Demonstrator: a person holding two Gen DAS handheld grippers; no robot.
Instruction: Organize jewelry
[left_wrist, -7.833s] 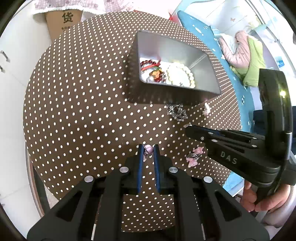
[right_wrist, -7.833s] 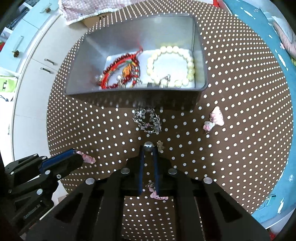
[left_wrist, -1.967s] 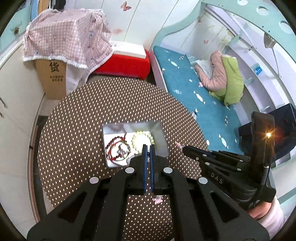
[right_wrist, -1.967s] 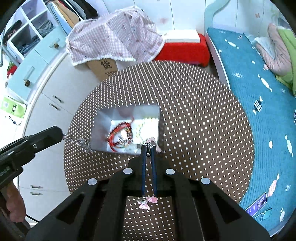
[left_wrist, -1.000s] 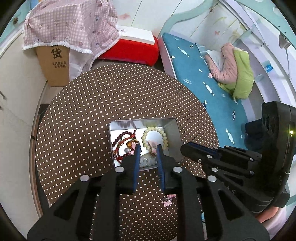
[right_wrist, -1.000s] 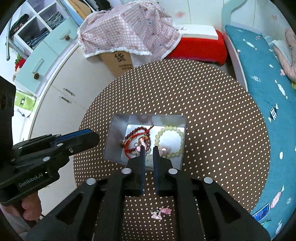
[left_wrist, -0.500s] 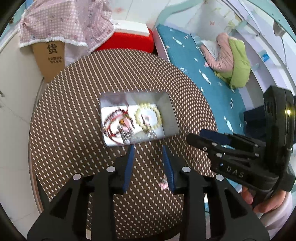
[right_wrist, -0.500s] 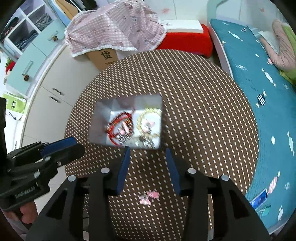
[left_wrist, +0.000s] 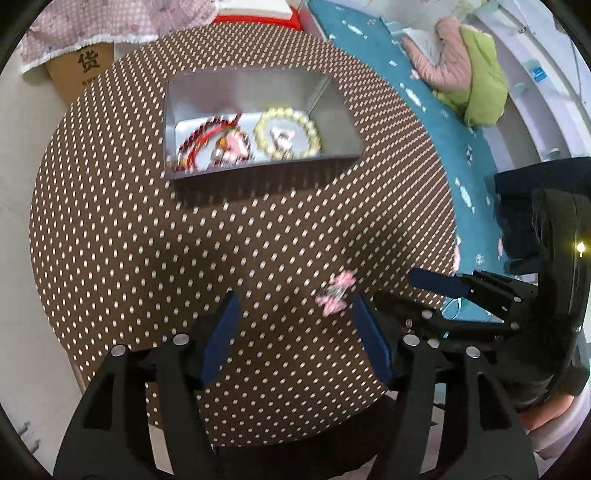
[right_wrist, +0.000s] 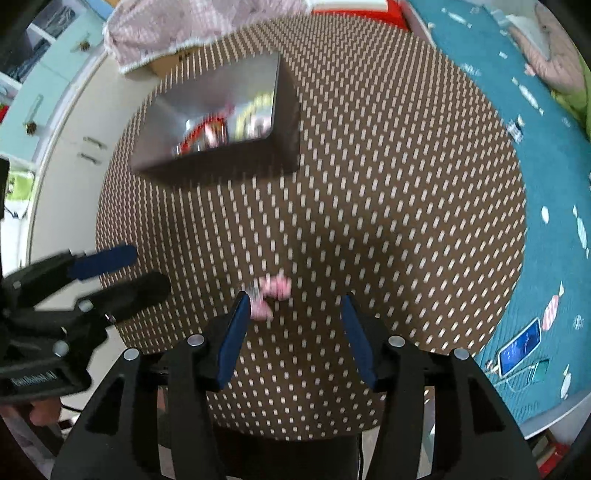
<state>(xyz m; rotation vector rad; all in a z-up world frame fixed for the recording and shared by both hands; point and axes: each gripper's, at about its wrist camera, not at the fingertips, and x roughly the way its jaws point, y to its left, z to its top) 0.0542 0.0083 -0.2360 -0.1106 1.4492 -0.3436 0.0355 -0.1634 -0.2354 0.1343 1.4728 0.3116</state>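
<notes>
Now your left tongs (left_wrist: 293, 314) and right tongs (right_wrist: 293, 314) have just spread, gripping nothing; the pink hair clip (right_wrist: 271, 295) lies low-centre on the counter (left_wrist: 147, 229), and only the left view shows the beads in the tin (left_wrist: 334, 125) clearly.

Motion blur smears the jewelry in the metal tin (right_wrist: 207, 99) and the pink hair clips (right_wrist: 271, 291).

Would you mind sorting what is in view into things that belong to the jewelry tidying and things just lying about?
Belongs to the job:
- metal tin
- cream bead bracelet inside it
- red bead bracelet inside it
- pink hair clips on the dotted tabletop

Just lying about:
- cardboard box
- checked cloth
- pink and green jacket
- phone
</notes>
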